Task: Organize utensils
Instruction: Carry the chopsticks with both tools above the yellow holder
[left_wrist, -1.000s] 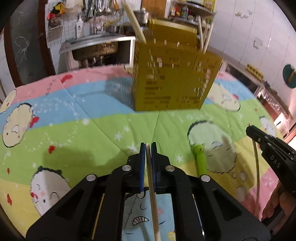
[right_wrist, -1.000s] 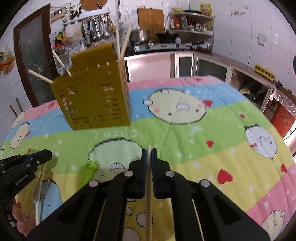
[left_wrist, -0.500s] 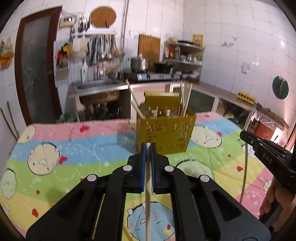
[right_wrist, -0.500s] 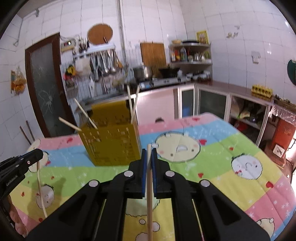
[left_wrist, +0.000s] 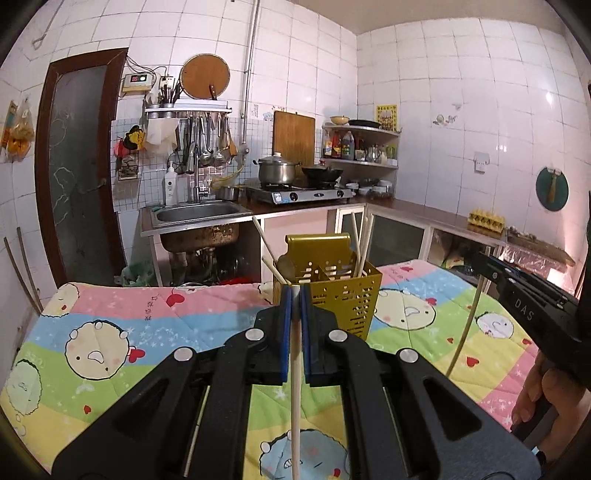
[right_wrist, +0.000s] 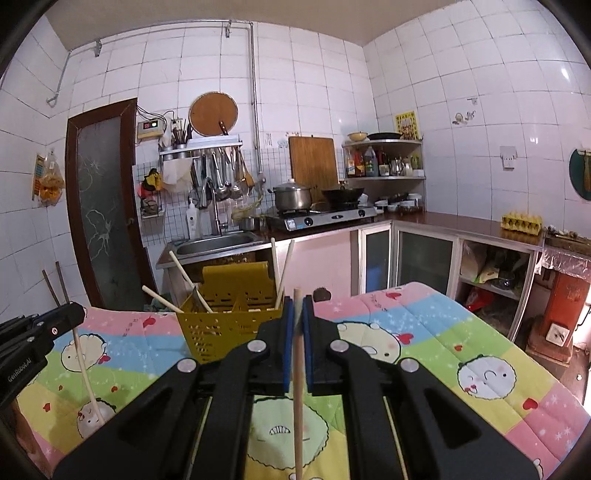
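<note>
A yellow perforated utensil holder (left_wrist: 334, 291) (right_wrist: 231, 325) stands on the far part of the table with several chopsticks and a spoon in it. My left gripper (left_wrist: 294, 295) is shut on a pale chopstick (left_wrist: 295, 398), raised well above the table and short of the holder. My right gripper (right_wrist: 296, 306) is shut on another pale chopstick (right_wrist: 298, 398), also raised, just right of the holder. Each gripper shows at the edge of the other's view, the right one (left_wrist: 517, 295) and the left one (right_wrist: 33, 339), each with its chopstick hanging down.
The table carries a colourful cartoon cloth (left_wrist: 122, 332) (right_wrist: 424, 343). Behind it are a steel sink (left_wrist: 199, 218), a stove with a pot (left_wrist: 279, 171) and a counter along the right wall (right_wrist: 480, 221). A dark door (left_wrist: 77, 166) is at the left.
Both grippers have risen and tilted up with their chopsticks, away from the table surface. The holder now appears smaller and farther. The green item on the cloth is out of view.
</note>
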